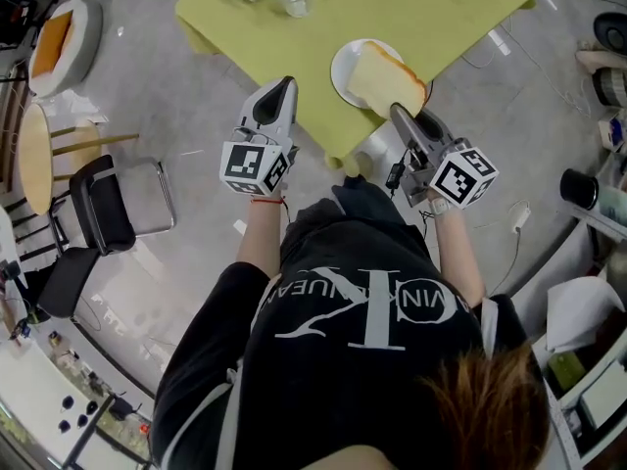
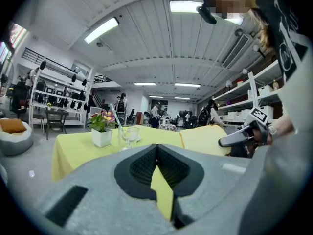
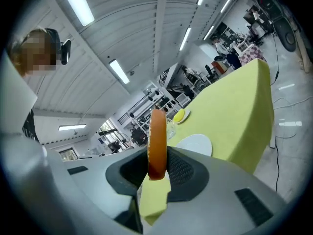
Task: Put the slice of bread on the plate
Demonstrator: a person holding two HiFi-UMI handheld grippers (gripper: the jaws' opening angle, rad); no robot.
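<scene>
Your right gripper (image 3: 157, 153) is clamped on the slice of bread (image 3: 157, 136). Its pads press the two flat faces, so in the right gripper view the slice stands edge-on with its brown crust towards the camera. Your left gripper (image 2: 157, 148) has its jaws brought together at the tips with nothing between them. In the head view it sits level with the table's near edge, to the left of the other gripper.

Working down in size, the table (image 1: 441, 8) comes first, covered by a yellow-green cloth (image 2: 78, 148) that hangs over its sides. On it, close to the near edge, lies the white plate (image 1: 341, 67). The head view shows the held slice over the plate's right half, with the left rim bare. You cannot tell from any view whether the bread touches the plate.

Further back stands a white flower pot (image 2: 101, 137) holding pink and yellow blooms with green leaves. Just beside it is a clear glass (image 2: 128, 136), and its contents cannot be made out. Beyond the plate in the right gripper view, a small dish (image 3: 182, 115) carries something yellow, too small to identify.
</scene>
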